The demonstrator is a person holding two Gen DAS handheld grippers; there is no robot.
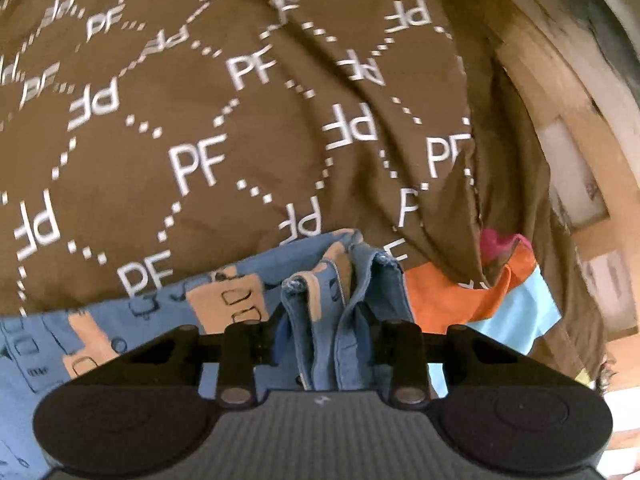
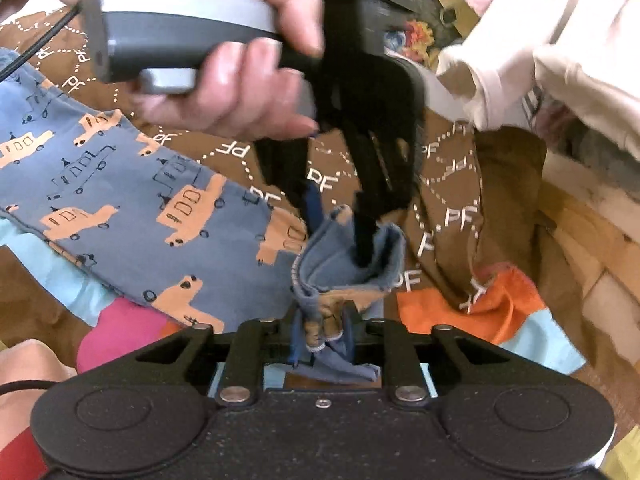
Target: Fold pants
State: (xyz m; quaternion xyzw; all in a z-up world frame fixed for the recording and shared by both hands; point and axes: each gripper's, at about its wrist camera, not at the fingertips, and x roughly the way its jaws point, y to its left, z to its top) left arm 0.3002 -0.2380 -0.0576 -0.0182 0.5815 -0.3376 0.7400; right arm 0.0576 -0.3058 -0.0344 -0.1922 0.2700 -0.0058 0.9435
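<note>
Home, likely bedroom: brown PF-print bedspread [image 1: 168, 128] over colour-block sheet [image 1: 452, 300], rough block wall [image 1: 576, 128] beside it.

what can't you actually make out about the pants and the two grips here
- Pants waistband and full length: cut off by the right wrist view's left edge.
- Left hand-held gripper pads: in the left wrist view bunched hem cloth covers them, so pad contact is unclear.
- Right hand-held gripper fingertips: buried in the cuff in its own view.
- Left hand-held gripper in the right wrist view: motion-blurred, its tips sunk in the fold.
- Brown bedspread: top blurred.
</note>
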